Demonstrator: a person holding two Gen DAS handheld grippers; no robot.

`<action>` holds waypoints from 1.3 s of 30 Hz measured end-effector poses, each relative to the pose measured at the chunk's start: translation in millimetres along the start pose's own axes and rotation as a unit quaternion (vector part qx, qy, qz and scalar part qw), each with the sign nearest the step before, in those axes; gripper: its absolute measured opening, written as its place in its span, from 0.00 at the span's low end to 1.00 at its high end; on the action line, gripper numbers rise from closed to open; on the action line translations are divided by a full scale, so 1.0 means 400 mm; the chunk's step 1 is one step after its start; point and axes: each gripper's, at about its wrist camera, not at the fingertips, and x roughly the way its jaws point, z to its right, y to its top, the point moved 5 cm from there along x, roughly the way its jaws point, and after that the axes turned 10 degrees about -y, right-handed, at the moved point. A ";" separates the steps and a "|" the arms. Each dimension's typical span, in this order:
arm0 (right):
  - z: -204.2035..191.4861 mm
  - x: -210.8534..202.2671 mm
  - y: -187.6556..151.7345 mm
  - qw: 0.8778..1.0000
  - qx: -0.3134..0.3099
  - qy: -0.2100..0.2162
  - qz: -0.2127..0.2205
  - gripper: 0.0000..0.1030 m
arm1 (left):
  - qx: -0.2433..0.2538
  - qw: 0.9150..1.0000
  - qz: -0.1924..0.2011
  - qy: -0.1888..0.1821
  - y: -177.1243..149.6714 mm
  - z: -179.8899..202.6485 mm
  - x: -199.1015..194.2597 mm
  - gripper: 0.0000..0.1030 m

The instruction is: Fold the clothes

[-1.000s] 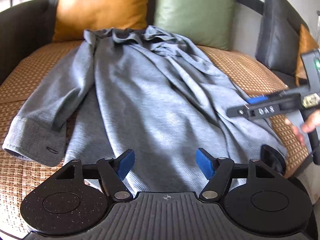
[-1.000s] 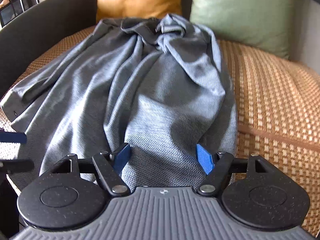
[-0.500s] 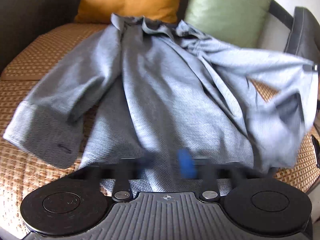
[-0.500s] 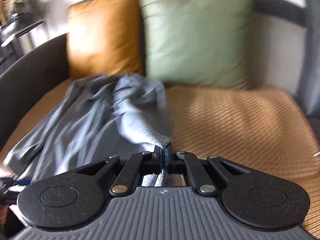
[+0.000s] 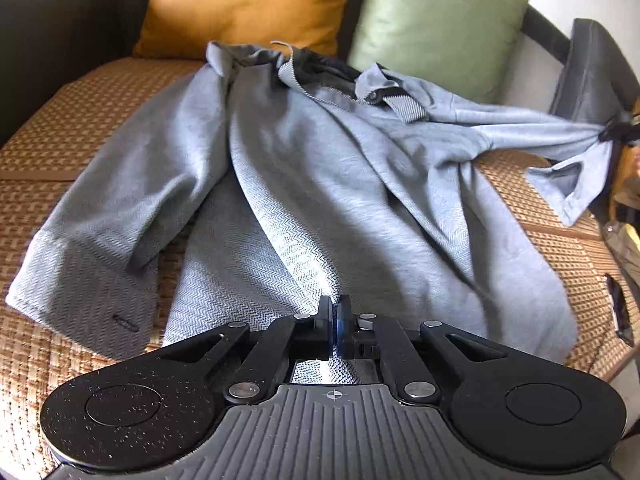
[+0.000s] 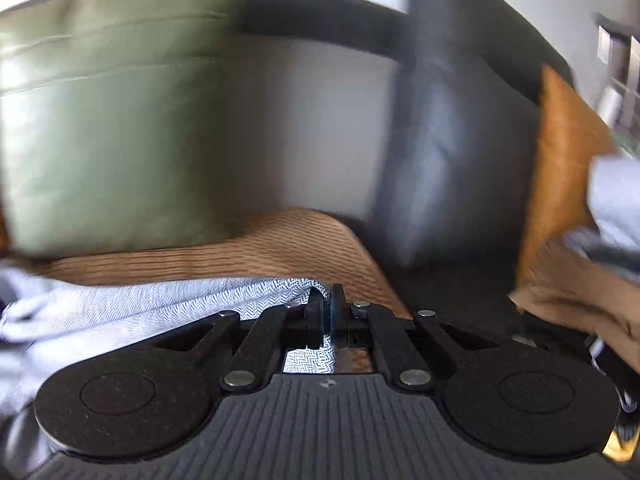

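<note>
Shirt (image 5: 320, 184), 1 grey herringbone-weave garment, sprawls ahead of the left gripper (image 5: 335, 330) across a woven rattan seat mat (image 5: 80, 128), its hem pinched between those closed fingers. 2 smooth square cushions, 1 mustard cushion (image 5: 240, 0) and 1 green cushion (image 5: 436, 20), stand beyond. The right gripper (image 6: 329, 320) is clamped on 1 stretched sleeve (image 6: 160, 300).

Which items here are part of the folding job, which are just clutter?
In the job: grey shirt, left gripper and right gripper, both clamped on its fabric.

Lying about: orange cushion, green cushion, woven seat mat.
</note>
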 end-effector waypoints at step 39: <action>-0.789 -0.217 -0.253 0.919 -0.245 0.305 0.049 0.69 | -0.042 0.984 0.057 0.165 0.502 -0.362 0.378 0.69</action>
